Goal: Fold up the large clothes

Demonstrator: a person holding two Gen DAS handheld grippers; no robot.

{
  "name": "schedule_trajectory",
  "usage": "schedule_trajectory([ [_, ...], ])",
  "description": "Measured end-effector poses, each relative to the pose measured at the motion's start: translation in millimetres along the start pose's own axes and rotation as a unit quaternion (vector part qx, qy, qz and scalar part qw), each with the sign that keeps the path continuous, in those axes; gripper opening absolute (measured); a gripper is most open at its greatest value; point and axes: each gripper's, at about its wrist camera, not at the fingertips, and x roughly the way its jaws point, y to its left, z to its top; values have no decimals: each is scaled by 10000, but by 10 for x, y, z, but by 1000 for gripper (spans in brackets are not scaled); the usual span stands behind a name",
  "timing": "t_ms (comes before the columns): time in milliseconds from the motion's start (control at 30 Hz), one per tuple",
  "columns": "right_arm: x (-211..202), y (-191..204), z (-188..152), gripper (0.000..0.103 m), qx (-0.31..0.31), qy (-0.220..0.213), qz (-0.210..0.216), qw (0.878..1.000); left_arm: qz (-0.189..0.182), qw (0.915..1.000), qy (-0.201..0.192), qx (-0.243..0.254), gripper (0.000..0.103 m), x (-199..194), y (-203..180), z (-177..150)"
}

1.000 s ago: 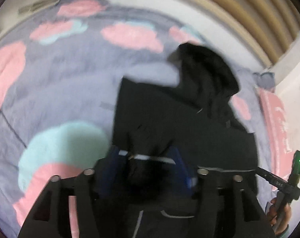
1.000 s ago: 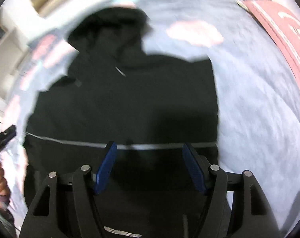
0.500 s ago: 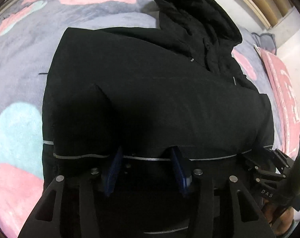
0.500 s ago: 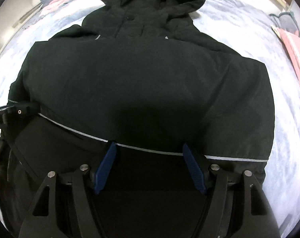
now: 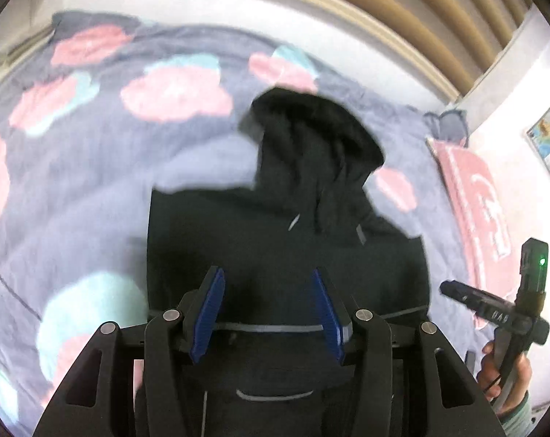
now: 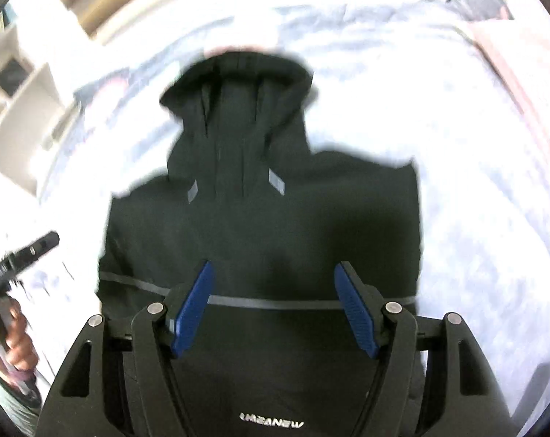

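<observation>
Now, near first: your left gripper (image 5: 267, 309) spread wide, nothing between pads; your right gripper (image 6: 275, 306) likewise spread, empty. Both hover above near end of black jacket (image 6: 293, 225), level with grey reflective stripe (image 6: 304, 304). Jacket lies straight ahead on patterned bedspread (image 5: 93, 189), long axis running away from you, hood (image 6: 238, 87) farthest. Neither gripper clearly nearer. Judgement: next fold goes near end toward hood; frames blurred, contact with cloth unclear.
</observation>
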Motion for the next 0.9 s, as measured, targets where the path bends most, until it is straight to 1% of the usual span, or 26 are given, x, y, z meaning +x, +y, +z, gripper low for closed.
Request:
schedule_trajectory([
  [100,-210,-65,294,73,56,-291,-125,9995,-3,9998,-157,153,52,-43,-91,258],
  [167,-270,-106,472,73,149,-410,-63,9990,-48,9995,-227,223,53,10,-144,481],
  [267,-170,-165,700,73,228,-460,-66,9987,-98,9993,-239,253,55,244,-200,794],
  [367,79,-223,922,73,243,-397,-143,9988,-109,9996,-178,215,56,607,-224,1085],
  [533,679,-281,1278,73,172,-185,-172,9995,-63,10000,-38,6,56,1296,-110,1469],
  [700,1246,-323,1629,73,132,-95,-237,9996,-68,9992,91,-374,56,1832,77,1674],
  [900,1820,-421,1980,73,381,-21,-112,9992,43,9988,267,-415,56,2387,179,1787],
])
